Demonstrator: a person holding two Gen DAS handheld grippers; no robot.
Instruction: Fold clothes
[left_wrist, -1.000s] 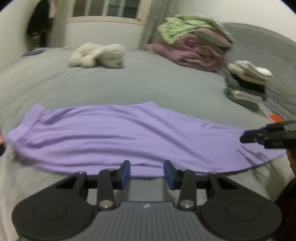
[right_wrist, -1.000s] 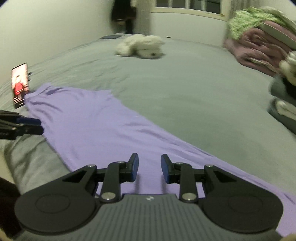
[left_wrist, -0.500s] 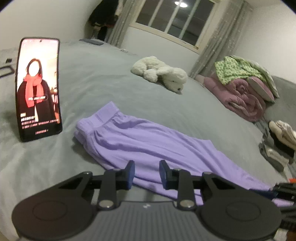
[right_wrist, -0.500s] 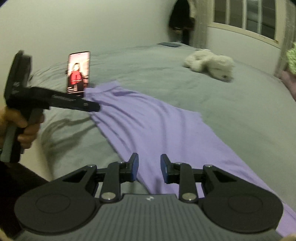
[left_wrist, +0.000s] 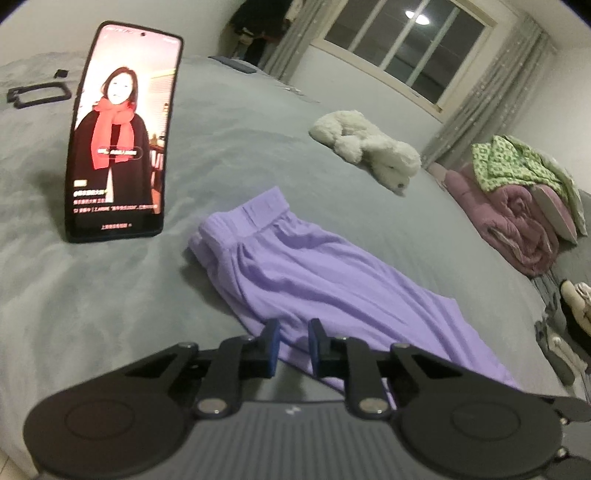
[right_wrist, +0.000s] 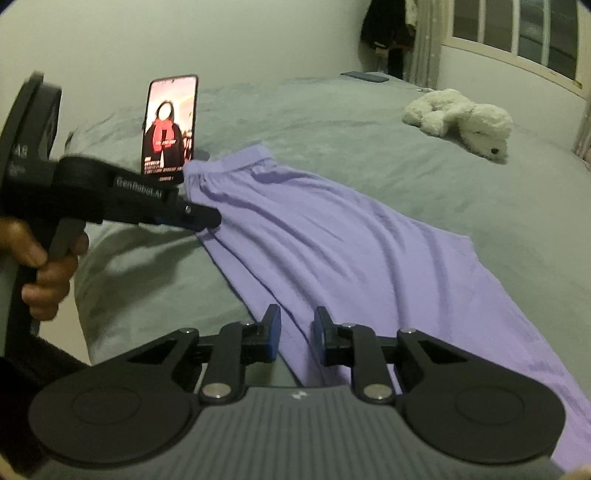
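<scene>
We work over a wide grey bed (left_wrist: 258, 122) in a dim room, with a window (left_wrist: 406, 48) and curtains at the far wall. Along the bed's near edge lie the purple trousers (right_wrist: 332, 251), laid out long and flat, the two legs seemingly one upon the other; whether that counts as a fold made or only a laying-out, we cannot say. Their long axis runs from the gathered waistband (left_wrist: 255, 214) at the far left down to the leg ends at the near right, past our right-wrist view's edge. A pile of bedding (left_wrist: 517, 206) sits far right, a white plush dog (left_wrist: 369, 147) beyond the trousers, and a lit phone (left_wrist: 118, 136) stands just left of the waistband. Our left gripper (left_wrist: 293, 347) hovers at the trousers' near edge, not far below the waistband; its fingers stand narrowly apart and hold nothing. In the right-wrist view its fingers look nearly closed, though the side-on angle hides any gap. Our right gripper (right_wrist: 297, 338) hangs over the same edge further toward the legs, likewise a little apart and empty. So the left is nearer the waist and the right nearer the leg ends. We judge any lengthwise fold would turn on bringing one end over the other along that axis.
</scene>
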